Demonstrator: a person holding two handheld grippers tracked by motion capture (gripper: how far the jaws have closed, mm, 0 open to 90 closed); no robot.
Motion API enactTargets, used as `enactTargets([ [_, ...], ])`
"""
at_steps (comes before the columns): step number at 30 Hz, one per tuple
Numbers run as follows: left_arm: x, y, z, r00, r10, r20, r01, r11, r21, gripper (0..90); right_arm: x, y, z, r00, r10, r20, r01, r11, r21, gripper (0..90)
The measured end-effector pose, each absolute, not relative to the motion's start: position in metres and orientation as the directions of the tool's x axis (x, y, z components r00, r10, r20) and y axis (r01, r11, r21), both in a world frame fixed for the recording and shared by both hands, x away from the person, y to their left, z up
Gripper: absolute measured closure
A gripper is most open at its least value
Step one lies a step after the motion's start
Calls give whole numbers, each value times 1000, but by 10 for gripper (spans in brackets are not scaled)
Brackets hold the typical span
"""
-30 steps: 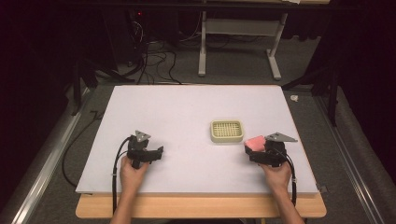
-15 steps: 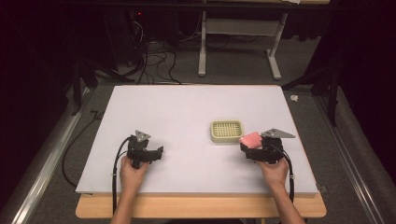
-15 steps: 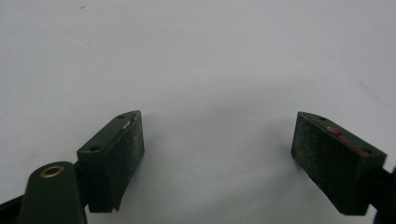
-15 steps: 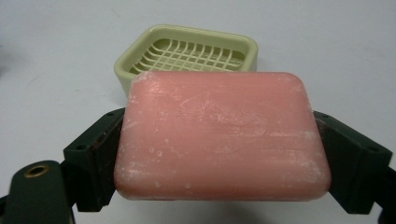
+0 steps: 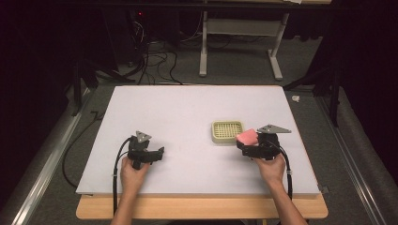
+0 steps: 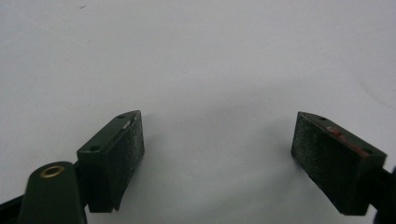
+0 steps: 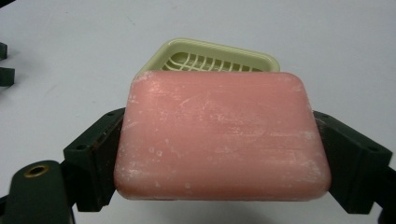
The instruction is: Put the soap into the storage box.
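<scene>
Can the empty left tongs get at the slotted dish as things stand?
Probably yes: the left tongs are open, with bare white table between them and the pale green slotted plastic soap dish. The right tongs crowd only its far edge.

Pink soap bar [image 7: 222, 137] clamped flat between both jaws, one jaw on each short side. Yellow-green slotted soap dish [image 7: 215, 58] just beyond it on white worktop [image 7: 336, 42].

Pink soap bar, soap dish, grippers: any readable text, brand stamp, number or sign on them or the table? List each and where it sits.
None readable.
Pink soap bar: face scuffed with whitish marks, no stamp or letters.
Soap dish: plain slotted grid, no label.
Right gripper and left gripper: black, no markings legible.
White table: blank.
</scene>
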State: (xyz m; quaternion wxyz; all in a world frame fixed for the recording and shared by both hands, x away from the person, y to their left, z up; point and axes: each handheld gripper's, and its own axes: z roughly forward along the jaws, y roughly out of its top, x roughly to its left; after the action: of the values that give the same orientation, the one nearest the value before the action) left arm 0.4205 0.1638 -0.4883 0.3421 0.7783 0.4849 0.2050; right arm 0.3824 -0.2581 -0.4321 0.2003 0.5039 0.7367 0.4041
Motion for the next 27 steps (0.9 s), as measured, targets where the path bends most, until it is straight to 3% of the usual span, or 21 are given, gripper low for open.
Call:
enactTargets([
  [27, 420, 164, -488, 446, 895, -12, 614, -296, 732, 176, 405, -228, -429, -424, 896, 133, 601, 169, 781, 137],
])
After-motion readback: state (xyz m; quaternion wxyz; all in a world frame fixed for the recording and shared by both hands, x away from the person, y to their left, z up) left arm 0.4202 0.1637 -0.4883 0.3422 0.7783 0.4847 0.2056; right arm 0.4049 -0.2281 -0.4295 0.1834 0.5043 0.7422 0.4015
